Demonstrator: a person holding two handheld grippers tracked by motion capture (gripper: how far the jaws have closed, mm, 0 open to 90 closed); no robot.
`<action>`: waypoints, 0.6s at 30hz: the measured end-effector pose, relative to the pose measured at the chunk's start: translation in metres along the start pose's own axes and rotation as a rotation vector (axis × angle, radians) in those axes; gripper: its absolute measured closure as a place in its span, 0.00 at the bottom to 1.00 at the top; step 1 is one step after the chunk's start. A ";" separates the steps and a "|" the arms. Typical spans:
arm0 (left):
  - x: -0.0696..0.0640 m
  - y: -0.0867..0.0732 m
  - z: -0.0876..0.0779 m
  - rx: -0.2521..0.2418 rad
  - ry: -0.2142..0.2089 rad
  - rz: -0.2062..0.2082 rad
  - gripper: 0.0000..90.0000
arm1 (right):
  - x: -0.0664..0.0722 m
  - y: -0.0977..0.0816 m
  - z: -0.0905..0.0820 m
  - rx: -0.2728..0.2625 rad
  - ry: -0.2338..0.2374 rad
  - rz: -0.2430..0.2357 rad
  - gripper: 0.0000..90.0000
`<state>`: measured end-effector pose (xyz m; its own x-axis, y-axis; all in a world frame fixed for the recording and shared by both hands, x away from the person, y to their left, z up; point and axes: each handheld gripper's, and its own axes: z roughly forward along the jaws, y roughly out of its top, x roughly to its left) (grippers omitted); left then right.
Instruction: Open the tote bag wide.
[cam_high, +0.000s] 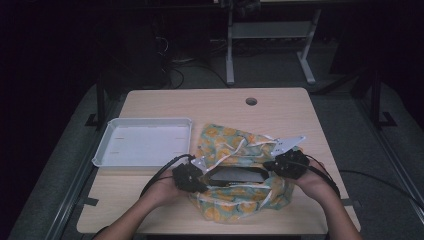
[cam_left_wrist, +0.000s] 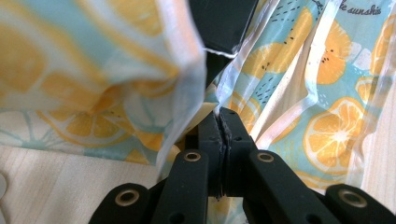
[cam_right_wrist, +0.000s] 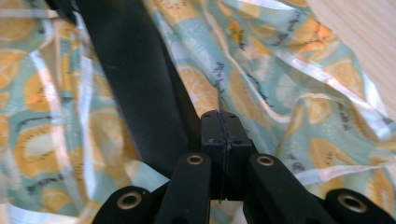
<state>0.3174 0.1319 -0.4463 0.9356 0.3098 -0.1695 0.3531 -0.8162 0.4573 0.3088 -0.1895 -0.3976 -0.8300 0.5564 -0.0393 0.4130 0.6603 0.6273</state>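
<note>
A teal cloth bag (cam_high: 232, 142) printed with orange slices lies at the front middle of the wooden table (cam_high: 210, 105). A flat black object (cam_high: 235, 175) rests in its mouth. At the mouth's left end my left gripper (cam_high: 200, 184) is shut, and the left gripper view shows the bag's (cam_left_wrist: 336, 130) white-edged hem pinched at the tips of the left gripper (cam_left_wrist: 218, 114). My right gripper (cam_high: 270, 165) is shut at the mouth's right end, where the rim is drawn to it. In the right gripper view the right gripper (cam_right_wrist: 219, 115) lies on the bag (cam_right_wrist: 280, 93) beside the black object (cam_right_wrist: 135, 84).
An empty white tray (cam_high: 145, 142) sits left of the bag, near the table's left edge. A round cable hole (cam_high: 251, 101) is at the table's far side. Desk legs and cables stand on the dark floor beyond. Bare wood lies behind the bag.
</note>
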 end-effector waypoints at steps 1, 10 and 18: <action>0.000 0.000 0.000 -0.004 0.001 -0.001 0.98 | -0.002 -0.001 -0.001 -0.004 -0.013 0.001 0.99; -0.001 0.000 0.001 -0.003 0.001 -0.006 0.98 | -0.015 -0.011 -0.002 -0.001 -0.059 0.030 0.99; 0.000 0.000 0.000 0.000 0.001 -0.001 0.98 | -0.023 -0.018 0.003 0.027 -0.085 0.048 0.99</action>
<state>0.3169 0.1317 -0.4466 0.9351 0.3115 -0.1691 0.3544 -0.8156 0.4573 0.3214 -0.2131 -0.4101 -0.7744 0.6282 -0.0760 0.4626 0.6440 0.6093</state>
